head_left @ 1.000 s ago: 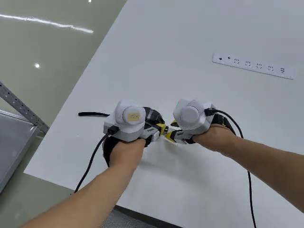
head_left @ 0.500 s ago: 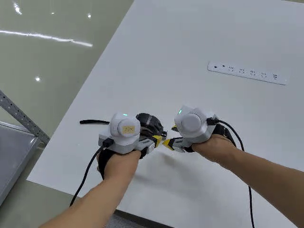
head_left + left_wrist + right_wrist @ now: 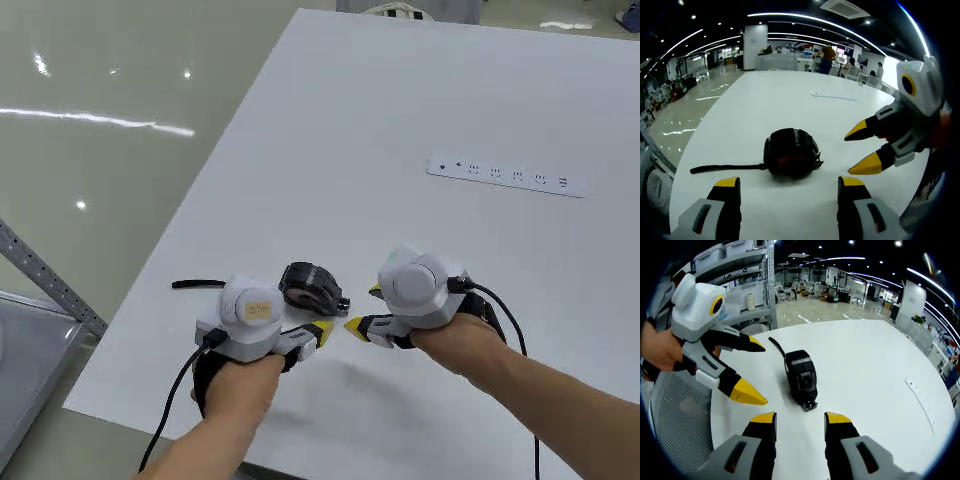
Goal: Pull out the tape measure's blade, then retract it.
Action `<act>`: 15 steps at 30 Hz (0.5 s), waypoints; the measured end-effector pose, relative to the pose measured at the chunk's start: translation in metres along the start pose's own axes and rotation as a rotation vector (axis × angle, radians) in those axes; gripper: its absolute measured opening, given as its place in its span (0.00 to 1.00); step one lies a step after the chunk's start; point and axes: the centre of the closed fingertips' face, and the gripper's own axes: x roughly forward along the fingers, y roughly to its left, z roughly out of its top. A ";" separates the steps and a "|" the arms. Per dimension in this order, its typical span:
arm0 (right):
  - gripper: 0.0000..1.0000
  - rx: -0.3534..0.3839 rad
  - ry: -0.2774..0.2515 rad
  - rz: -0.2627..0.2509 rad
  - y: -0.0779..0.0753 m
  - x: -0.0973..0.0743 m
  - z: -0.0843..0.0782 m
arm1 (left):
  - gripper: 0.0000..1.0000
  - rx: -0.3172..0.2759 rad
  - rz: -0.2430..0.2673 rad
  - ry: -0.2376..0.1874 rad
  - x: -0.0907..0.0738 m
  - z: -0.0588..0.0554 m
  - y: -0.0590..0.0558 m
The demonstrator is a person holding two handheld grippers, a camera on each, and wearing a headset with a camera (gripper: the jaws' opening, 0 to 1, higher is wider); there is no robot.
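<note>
The black tape measure (image 3: 312,288) lies on the white counter (image 3: 400,100), near the edge closest to the person. Neither tool is touching it. Its blade is wound into the case, with just the end hook (image 3: 810,405) showing at the mouth. A black wrist strap (image 3: 197,284) trails flat along the counter from the opposite side of the case.

The left hand-held gripper (image 3: 790,182) has its jaws spread wide with nothing between them. In the left gripper view the tape measure sits just ahead of the yellow tips, centred in the gap but clear of both, with the strap running off to the left.

The right hand-held gripper (image 3: 800,417) is also parted and holds nothing. In the right gripper view the case lies a little ahead of its jaws, with the hook end turned toward them and a strip of bare counter between.

In the head view the two tools come in from either side with their tips pointing toward each other, close but apart, on the near side of the tape measure. The case lies just past the left one's tip. A white power strip (image 3: 505,176) lies well away, farther across the counter.
</note>
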 end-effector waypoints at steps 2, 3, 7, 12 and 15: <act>0.39 0.014 -0.011 -0.009 0.002 -0.005 -0.001 | 0.77 0.014 -0.003 0.000 -0.003 -0.001 -0.003; 0.40 0.019 -0.012 -0.011 0.002 -0.007 -0.002 | 0.77 0.018 -0.005 0.000 -0.004 -0.001 -0.003; 0.41 0.056 -0.034 -0.027 0.005 -0.018 -0.004 | 0.77 0.036 -0.004 -0.019 -0.012 0.002 -0.005; 0.43 0.091 -0.053 -0.047 0.008 -0.027 -0.009 | 0.78 0.048 -0.006 -0.031 -0.020 0.003 -0.007; 0.44 0.106 -0.056 -0.055 0.010 -0.033 -0.016 | 0.79 0.058 -0.010 -0.037 -0.023 0.001 -0.009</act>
